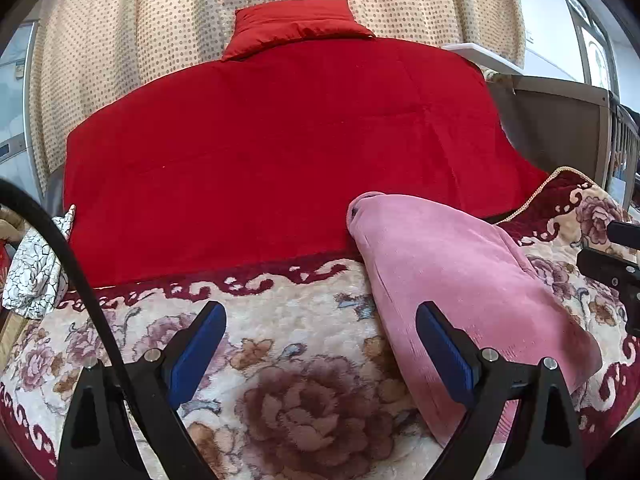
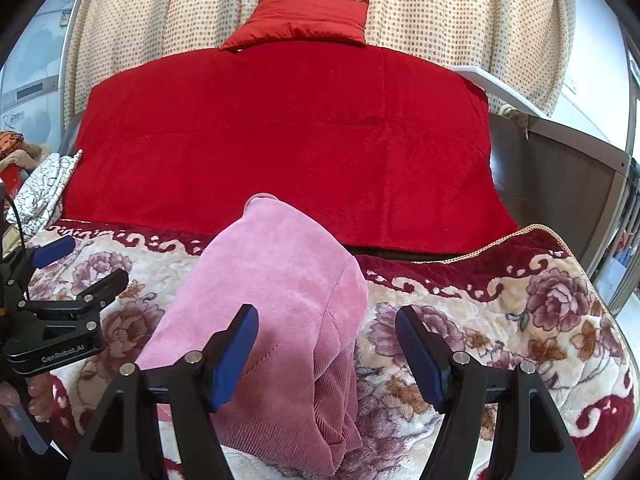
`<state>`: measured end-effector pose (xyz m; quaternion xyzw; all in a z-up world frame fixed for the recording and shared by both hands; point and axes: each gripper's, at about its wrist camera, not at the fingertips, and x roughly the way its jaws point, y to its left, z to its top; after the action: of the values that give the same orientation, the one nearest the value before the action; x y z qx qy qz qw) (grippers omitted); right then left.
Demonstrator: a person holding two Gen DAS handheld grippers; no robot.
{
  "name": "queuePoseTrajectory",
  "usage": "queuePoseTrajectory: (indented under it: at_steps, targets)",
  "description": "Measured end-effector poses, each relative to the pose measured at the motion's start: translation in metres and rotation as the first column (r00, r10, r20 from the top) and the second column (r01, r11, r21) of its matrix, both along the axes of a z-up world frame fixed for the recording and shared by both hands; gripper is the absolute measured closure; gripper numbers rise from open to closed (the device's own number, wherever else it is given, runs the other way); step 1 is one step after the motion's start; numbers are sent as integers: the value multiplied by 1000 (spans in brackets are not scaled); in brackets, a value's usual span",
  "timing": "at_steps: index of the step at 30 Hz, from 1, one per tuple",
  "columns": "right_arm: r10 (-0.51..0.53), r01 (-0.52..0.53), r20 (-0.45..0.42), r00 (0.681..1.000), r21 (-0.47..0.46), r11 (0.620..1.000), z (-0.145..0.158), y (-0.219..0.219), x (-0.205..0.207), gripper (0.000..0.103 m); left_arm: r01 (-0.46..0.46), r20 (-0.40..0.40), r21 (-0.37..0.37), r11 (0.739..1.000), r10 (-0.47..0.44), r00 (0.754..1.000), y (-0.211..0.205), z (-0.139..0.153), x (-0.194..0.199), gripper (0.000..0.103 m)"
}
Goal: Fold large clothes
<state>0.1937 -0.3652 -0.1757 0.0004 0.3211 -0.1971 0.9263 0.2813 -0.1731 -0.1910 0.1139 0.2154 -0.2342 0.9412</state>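
Cream curtains dotted with brown (image 2: 440,20) hang behind a bed, and a plush cream blanket with mauve roses and a maroon scroll border (image 2: 500,320) covers its near part. Beyond that lies a flat red quilted cover (image 2: 280,140), smooth apart from faint fold creases, with a puffy red satin pillow (image 2: 308,20) at the far edge against the curtains.

The folded pink velour garment (image 2: 272,292) sits on the floral blanket as a long, thick bundle, soft and finely ribbed along its near side, its far end just reaching onto the red cover. Its edges look fairly even, with one rounded cuff-like end pointing away.

Both tools hover just above the blanket. The right tongs (image 2: 326,344) stand wide apart, one blue ribbed pad over the garment, the other over bare blanket, clamping nothing. The left tongs (image 1: 320,340) are likewise apart, empty, with the garment beside their right pad.

A crumpled white cloth with black crackle lines (image 2: 44,188) rests at the bed's left edge. A brown wooden board (image 2: 560,176) borders the right side; most of the red cover lies open.
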Motion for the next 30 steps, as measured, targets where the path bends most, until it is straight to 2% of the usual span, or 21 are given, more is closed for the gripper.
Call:
queuePoseTrajectory:
  at_steps: [30]
  targets:
    - [-11, 11, -16, 1000, 2, 1000, -15, -27, 4, 29, -6, -24, -3, 1000, 6, 1000, -17, -7, 17, 7]
